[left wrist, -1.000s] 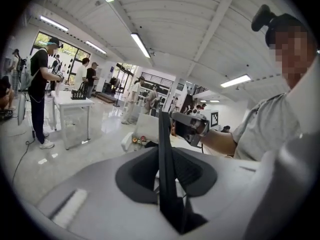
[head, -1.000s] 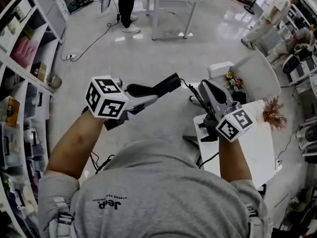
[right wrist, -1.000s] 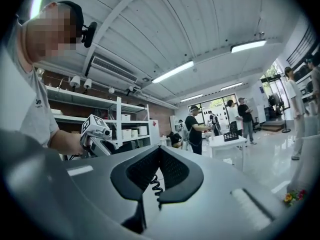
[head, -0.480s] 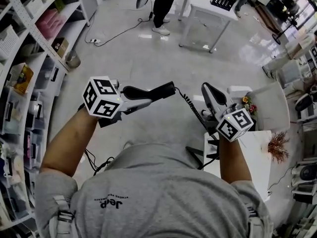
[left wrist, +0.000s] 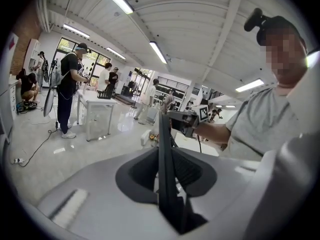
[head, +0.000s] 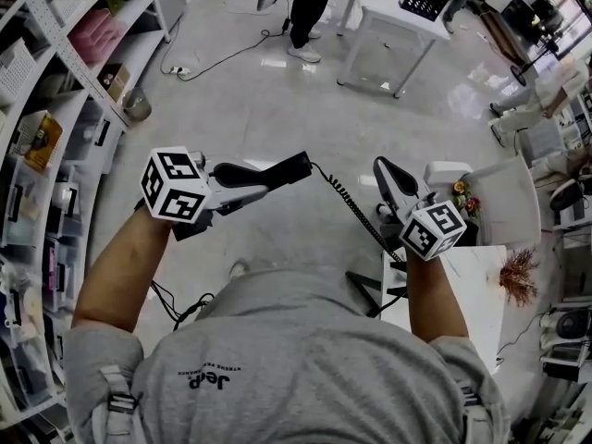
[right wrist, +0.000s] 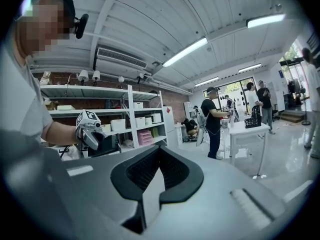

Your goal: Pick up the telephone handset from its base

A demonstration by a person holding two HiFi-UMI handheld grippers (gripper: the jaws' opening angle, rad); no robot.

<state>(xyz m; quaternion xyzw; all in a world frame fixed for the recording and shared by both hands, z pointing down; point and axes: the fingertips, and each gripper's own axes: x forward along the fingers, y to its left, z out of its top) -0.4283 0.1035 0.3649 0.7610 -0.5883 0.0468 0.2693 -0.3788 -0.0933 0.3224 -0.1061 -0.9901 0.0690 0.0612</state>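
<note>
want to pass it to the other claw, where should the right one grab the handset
I'd take the bare stretch of the handset sticking out past the left claw, short of the tip where the coiled cord leaves. Bring the right claw, now shut, in from its own side, jaws opened across the handset's thin faces, since it lies roughly level.

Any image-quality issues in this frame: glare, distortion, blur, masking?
Head view: strong fisheye bend, lamp glare on the glossy floor, otherwise sharp. Left gripper view: dark round vignette, handset close up and slightly soft, mosaic patch upper right. Right gripper view: same vignette, bright ceiling lamps, mosaic patch upper left.
</note>
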